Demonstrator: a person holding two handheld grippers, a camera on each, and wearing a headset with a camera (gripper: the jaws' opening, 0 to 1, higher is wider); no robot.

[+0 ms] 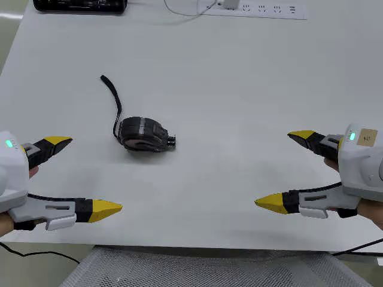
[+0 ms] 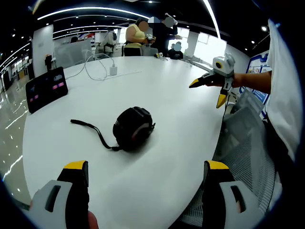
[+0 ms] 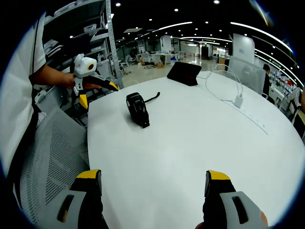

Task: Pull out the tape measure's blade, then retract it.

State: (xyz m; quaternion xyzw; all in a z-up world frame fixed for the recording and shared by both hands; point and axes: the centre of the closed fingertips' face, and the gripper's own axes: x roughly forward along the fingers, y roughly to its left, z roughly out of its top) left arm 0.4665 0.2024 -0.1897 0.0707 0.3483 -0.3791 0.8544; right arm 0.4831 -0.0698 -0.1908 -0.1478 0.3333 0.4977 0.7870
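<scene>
Left gripper (image 1: 94, 174) and right gripper (image 1: 273, 168) both sit in my hands with jaws spread wide and nothing between them, one at each near corner of the white table (image 1: 239, 89). As I judge it, nothing is done yet: the tape measure (image 1: 142, 134) lies untouched with its blade wound in and only the hook (image 1: 172, 142) showing, so pulling and retracting both remain. It lies ahead of my left gripper, apart from it and well apart from the right, its strap (image 1: 114, 98) trailing away from me

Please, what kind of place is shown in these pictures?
Probably a large open-plan office or lab: a big white table with a power strip and a tablet, metal shelves nearby, and rows of desks farther back.
</scene>
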